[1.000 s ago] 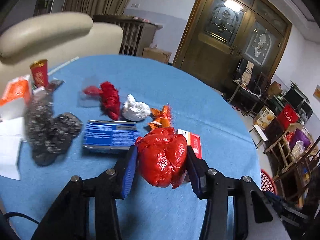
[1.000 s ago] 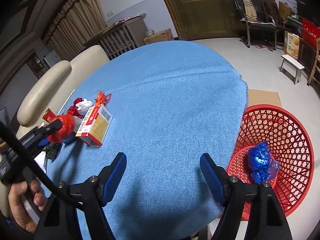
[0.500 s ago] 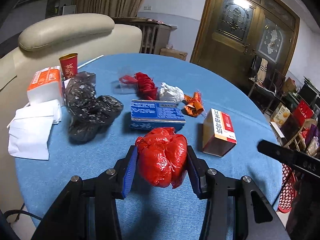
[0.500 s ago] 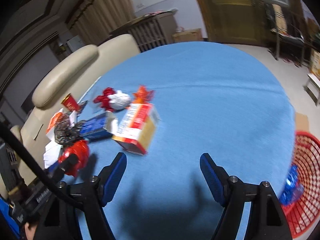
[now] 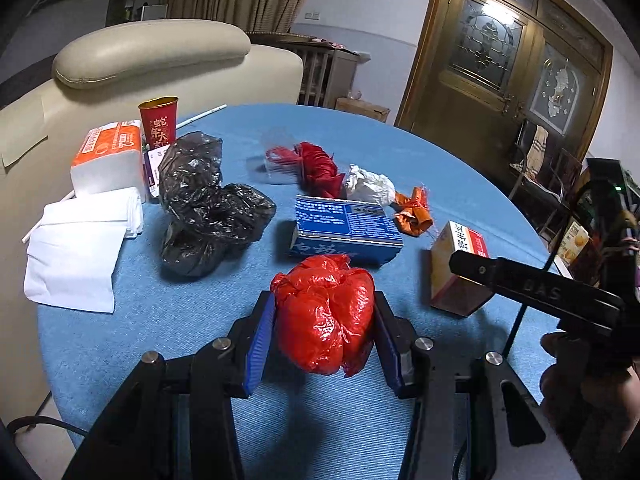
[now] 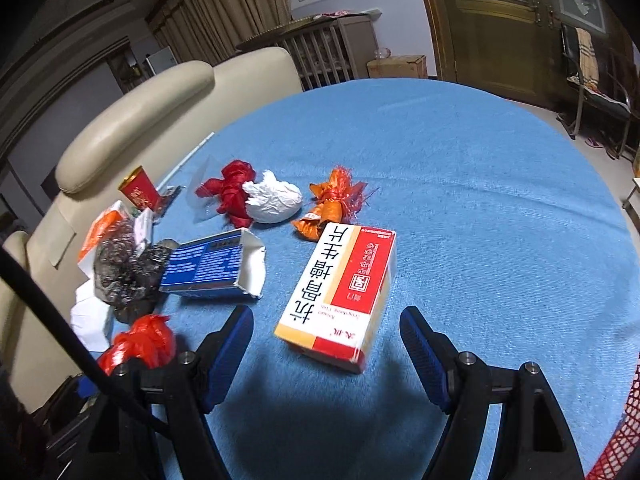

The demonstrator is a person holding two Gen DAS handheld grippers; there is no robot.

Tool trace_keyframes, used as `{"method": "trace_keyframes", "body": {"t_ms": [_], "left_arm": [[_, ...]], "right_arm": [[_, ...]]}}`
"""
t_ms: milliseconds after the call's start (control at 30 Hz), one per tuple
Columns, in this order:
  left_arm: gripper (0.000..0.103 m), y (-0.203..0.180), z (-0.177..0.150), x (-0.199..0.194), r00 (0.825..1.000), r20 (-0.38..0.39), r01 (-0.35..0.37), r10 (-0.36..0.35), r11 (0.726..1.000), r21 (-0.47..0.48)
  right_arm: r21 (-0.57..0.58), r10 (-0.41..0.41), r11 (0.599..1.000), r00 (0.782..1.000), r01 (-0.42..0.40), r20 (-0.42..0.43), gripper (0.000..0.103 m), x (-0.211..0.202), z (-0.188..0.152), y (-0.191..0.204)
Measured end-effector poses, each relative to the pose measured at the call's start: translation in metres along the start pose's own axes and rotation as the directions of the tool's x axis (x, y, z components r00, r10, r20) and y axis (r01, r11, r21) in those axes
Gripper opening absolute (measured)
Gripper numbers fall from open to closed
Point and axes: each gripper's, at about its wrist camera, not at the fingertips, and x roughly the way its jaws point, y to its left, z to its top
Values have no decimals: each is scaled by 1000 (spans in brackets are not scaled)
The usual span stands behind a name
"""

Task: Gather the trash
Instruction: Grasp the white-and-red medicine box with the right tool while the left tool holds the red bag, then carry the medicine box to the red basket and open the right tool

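Note:
My left gripper (image 5: 324,336) is shut on a crumpled red plastic bag (image 5: 326,316), held above the blue tablecloth (image 5: 192,320); that bag also shows at the lower left of the right wrist view as the red plastic bag (image 6: 138,344). My right gripper (image 6: 326,348) stands open just short of a red, white and orange medicine box (image 6: 340,292), which lies flat between and ahead of its fingers. The same medicine box (image 5: 452,264) sits at the right in the left wrist view, partly hidden by the right gripper's body (image 5: 532,292) held in a hand (image 5: 588,384).
Further trash lies on the round table: a blue box (image 6: 212,268), a black bag (image 5: 208,208), a red wad (image 6: 232,188), a white wad (image 6: 274,200), an orange wrapper (image 6: 328,208), a red cup (image 5: 159,124), tissues (image 5: 106,156). A red basket rim (image 6: 622,436) shows at the lower right.
My right gripper has swept left from the basket side over the table, and the medicine box now lies close ahead of it. My left gripper drew back a little with the red bag.

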Motion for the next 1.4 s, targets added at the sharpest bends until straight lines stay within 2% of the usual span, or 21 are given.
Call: {"method": "trace_keyframes", "body": {"t_ms": [433,533,667,1400], "left_arm": [[49,2,-1,3,1000,-12,-3,3,1000,-3],[49,2,-1,4,1000,-17,-1,1,1000,-3],[49,1,-2,3,1000,-17,-1,1,1000,-5],[49,-10,-1,-13,1000,9,0,0,1000,14]], "right_arm": [[-5,-25,1000,999,25,-38,78,22,0,0],[-9,-23,1000,999,22,-48,64,23,-2,-1],[-11,-16,1000,999,16,-46,62,22,-2,-3],[-20,14,1000,1000,-14,-16,60,-8,-19,-9]]}}
